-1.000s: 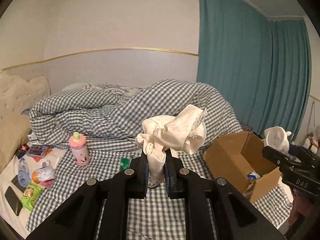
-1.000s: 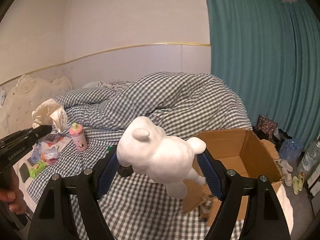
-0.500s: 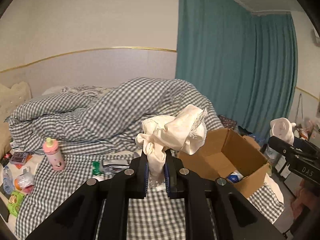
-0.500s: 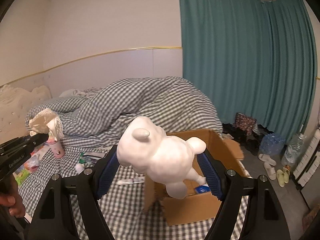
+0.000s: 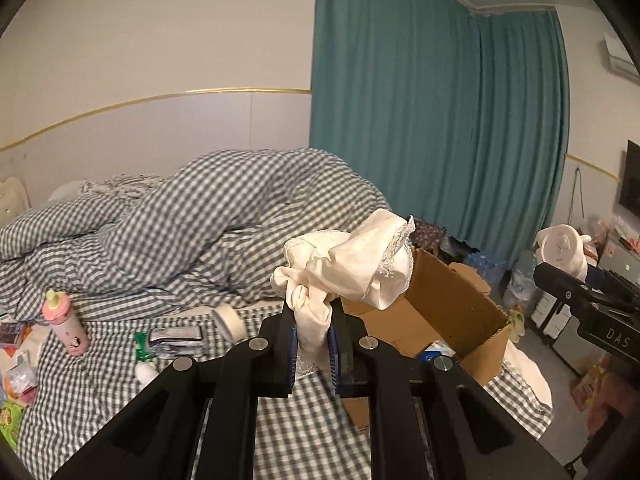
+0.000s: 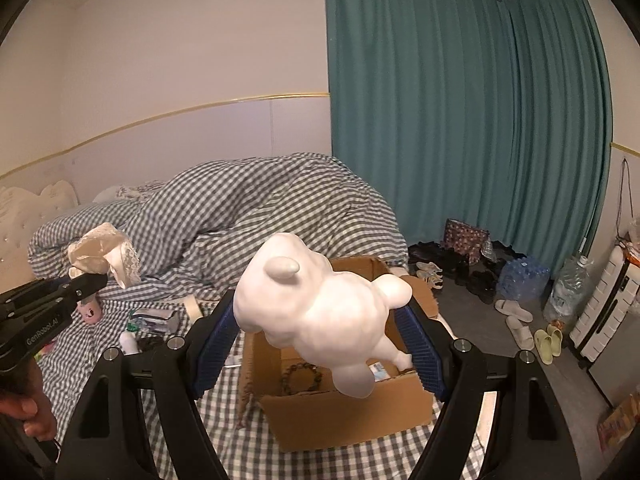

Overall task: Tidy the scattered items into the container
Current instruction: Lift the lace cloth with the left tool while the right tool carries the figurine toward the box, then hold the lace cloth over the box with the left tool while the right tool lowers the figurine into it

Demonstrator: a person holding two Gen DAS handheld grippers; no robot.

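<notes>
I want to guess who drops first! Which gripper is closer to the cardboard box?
Right. The right gripper hangs right before the cardboard box; the left gripper sits off to its side.

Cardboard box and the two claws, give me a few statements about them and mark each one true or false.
1. The left claw is shut on a cream cloth. True.
2. The right claw holds a pink bottle. False: it grips a white plush toy; the pink bottle stands on the checked bedding.
3. The cardboard box is empty. False: a dark beaded ring and other small items lie inside.
4. The box sits on the bed with its top open. True.
5. The curtain behind the bed is red. False: it is teal.
</notes>
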